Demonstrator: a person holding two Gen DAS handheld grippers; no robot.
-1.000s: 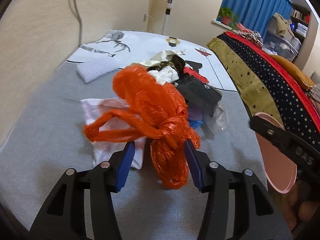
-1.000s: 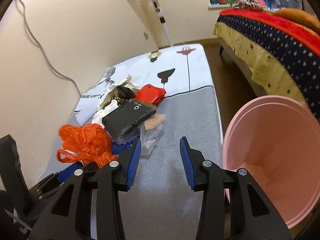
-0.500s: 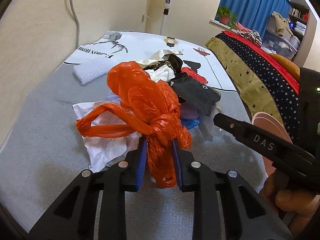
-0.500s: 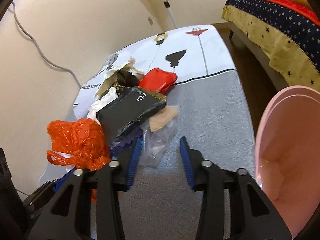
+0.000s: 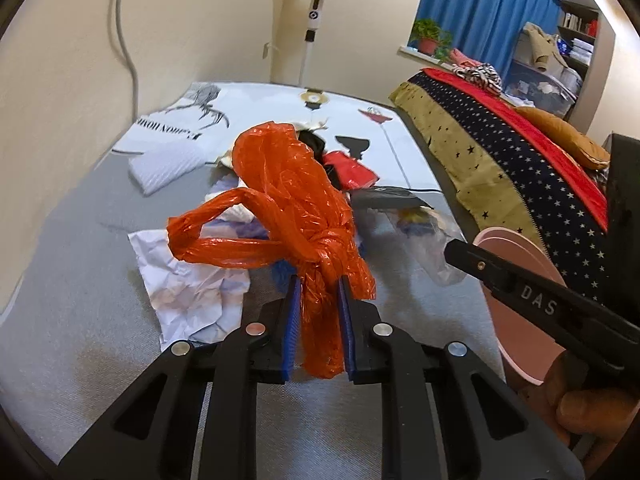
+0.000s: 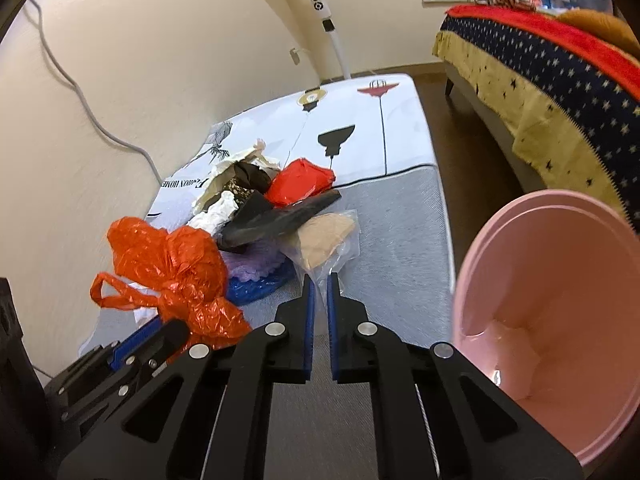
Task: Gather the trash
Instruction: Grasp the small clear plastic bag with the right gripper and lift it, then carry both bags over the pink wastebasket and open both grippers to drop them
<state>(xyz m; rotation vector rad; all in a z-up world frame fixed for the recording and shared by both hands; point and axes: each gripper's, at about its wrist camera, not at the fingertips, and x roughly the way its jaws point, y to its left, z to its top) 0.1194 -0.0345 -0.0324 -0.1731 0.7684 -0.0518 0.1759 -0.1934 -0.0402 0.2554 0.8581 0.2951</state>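
My left gripper [image 5: 318, 296] is shut on a knotted orange plastic bag [image 5: 292, 208] and holds it just above the grey mat; the bag also shows in the right wrist view [image 6: 176, 268]. My right gripper [image 6: 318, 280] is shut on the near edge of a clear plastic bag [image 6: 332, 252] with a tan item inside. Behind lies a trash pile: a black pouch [image 6: 276, 216], a red wrapper [image 6: 300, 182], blue and purple mesh [image 6: 256, 280] and crumpled white paper [image 5: 188, 288]. A pink bin [image 6: 560, 320] stands at the right.
A bed with a star-patterned blanket [image 6: 560, 88] runs along the right. A standing fan [image 6: 320, 0] and a wall cable [image 6: 80, 96] are at the back. A folded white cloth [image 5: 168, 164] lies at the mat's far left.
My left gripper closed on the orange bag and lifted it a little. My right gripper moved forward to the clear bag and closed on its edge.
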